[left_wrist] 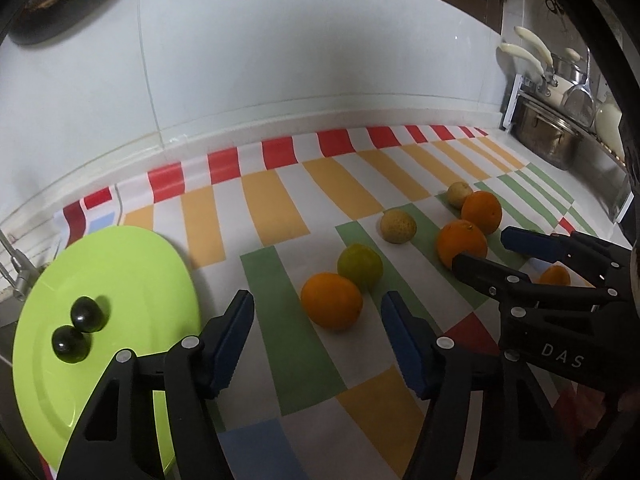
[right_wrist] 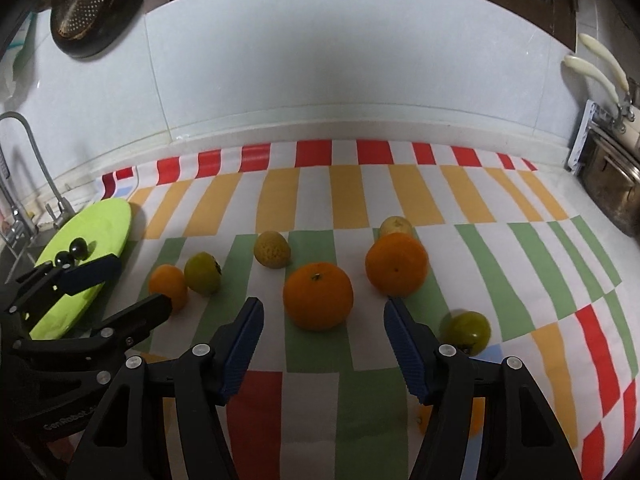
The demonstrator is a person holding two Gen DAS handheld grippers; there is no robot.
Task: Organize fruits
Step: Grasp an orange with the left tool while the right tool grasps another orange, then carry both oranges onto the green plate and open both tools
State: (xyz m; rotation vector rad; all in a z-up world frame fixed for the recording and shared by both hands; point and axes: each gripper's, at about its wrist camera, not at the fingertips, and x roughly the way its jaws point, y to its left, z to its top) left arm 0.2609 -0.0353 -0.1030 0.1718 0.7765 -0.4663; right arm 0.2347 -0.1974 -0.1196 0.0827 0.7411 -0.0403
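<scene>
The left hand-held gripper [left_wrist: 316, 344] is hanging released over the striped cloth [left_wrist: 280, 208], its blue-padded jaws standing apart with nothing between them. Just ahead of its jaws an orange [left_wrist: 331, 300] is sitting on a green stripe, smooth and evenly bright, touching a duller yellow-green citrus [left_wrist: 360, 266] behind it. To its left a lime-green plate [left_wrist: 120, 272] is lying on the tabletop edge, carrying two glossy black round fruits [left_wrist: 78, 330] side by side.

The right hand-held gripper [right_wrist: 324, 346] is also hovering released, jaws apart and empty. Directly ahead of them a large orange [right_wrist: 318, 296] with a small green stem scar is resting on the cloth; a second large orange [right_wrist: 396, 264] is sitting just beyond it to the right, nearly hiding a pale yellow fruit [right_wrist: 395, 224] behind. A rough-skinned yellowish fruit [right_wrist: 272, 249] is lying farther back on the left. Beside the right jaw a shiny green fruit [right_wrist: 466, 330] is resting, and an orange fruit [right_wrist: 474, 416] is showing partly under the gripper frame. Metal pots [left_wrist: 548, 136] are standing at the far right.
</scene>
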